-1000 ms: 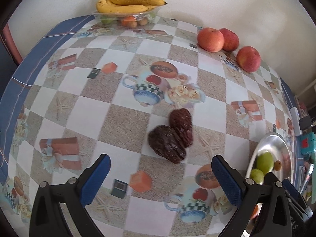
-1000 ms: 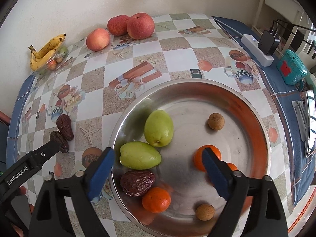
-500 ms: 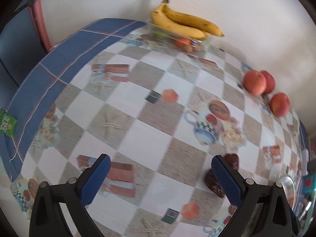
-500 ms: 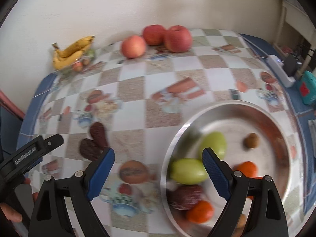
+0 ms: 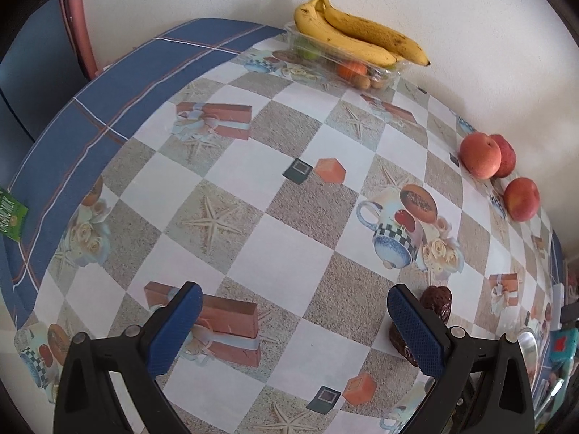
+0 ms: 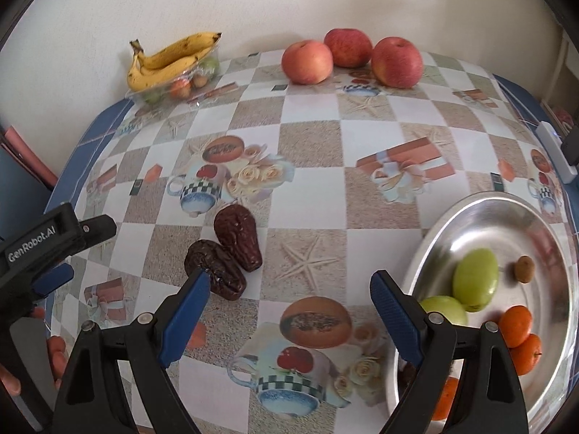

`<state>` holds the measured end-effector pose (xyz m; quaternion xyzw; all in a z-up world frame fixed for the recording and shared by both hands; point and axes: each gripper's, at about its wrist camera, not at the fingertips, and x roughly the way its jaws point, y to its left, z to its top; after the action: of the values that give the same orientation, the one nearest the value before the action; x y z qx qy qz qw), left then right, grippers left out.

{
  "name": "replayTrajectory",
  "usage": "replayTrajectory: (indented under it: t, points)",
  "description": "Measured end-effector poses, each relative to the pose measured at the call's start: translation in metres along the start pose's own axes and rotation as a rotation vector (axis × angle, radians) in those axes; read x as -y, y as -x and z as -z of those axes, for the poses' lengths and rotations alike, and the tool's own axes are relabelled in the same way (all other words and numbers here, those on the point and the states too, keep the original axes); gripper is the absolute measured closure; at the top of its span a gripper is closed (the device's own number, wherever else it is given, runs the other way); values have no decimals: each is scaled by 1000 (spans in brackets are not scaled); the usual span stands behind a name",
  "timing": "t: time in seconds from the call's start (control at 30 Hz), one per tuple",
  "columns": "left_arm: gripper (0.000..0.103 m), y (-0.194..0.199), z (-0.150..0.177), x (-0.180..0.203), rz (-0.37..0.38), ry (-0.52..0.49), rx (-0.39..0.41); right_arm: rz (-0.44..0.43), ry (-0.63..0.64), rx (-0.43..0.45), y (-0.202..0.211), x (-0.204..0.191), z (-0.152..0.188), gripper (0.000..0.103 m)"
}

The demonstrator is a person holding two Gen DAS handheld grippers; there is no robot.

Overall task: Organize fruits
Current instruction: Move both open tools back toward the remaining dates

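Both spread wide and empty: right gripper (image 6: 289, 291) hovers over the tablecloth (image 6: 307, 144), two dates (image 6: 226, 251) by its left fingertip, steel plate (image 6: 506, 202) at right; left gripper (image 5: 295, 316) also touches nothing.

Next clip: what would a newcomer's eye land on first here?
Probably the loud checkered tablecloth, then the two dark dates lying side by side in mid-table, just ahead of the open right tool. After that, the steel bowl at right holding green fruits and oranges, and the bananas and apples along the wall.
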<state>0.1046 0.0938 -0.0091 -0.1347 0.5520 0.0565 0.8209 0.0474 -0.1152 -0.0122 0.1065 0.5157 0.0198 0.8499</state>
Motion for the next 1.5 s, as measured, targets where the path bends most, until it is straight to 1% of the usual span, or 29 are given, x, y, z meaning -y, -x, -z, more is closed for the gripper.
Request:
replayTrajectory:
  t: [0.13,0.2,0.4,0.6,0.73,0.93,1.07,1.2,1.27,1.37,1.43,1.5]
  points:
    - [0,-5,2,4,12,-10,-13,11,0,-7,-6,-2,1,12]
    - [0,-7,2,8,12,-23,-16,26,-3,-14,-8,0,1,4]
    - [0,-8,6,20,26,-69,-12,38,-25,-11,-7,8,-1,3]
    - [0,-10,11,32,76,-97,-25,43,-23,5,1,13,-3,3]
    - [0,-10,15,41,97,-126,-18,70,-15,27,9,20,-4,3]
    - [0,-14,19,52,116,-156,-3,67,-2,30,13,31,-3,3]
    - [0,-21,21,58,156,-175,-26,55,-38,21,14,40,-1,3]
    - [0,-25,27,67,132,-234,-45,53,-59,14,15,48,0,3]
    - [0,-26,30,69,120,-238,-52,49,-61,17,16,50,0,3]
    - [2,-29,33,72,162,-229,-80,44,-73,21,18,53,0,3]
    - [9,-30,35,74,171,-232,-88,39,-83,19,19,55,0,3]
    - [19,-31,37,77,184,-240,-97,34,-87,15,18,56,1,3]
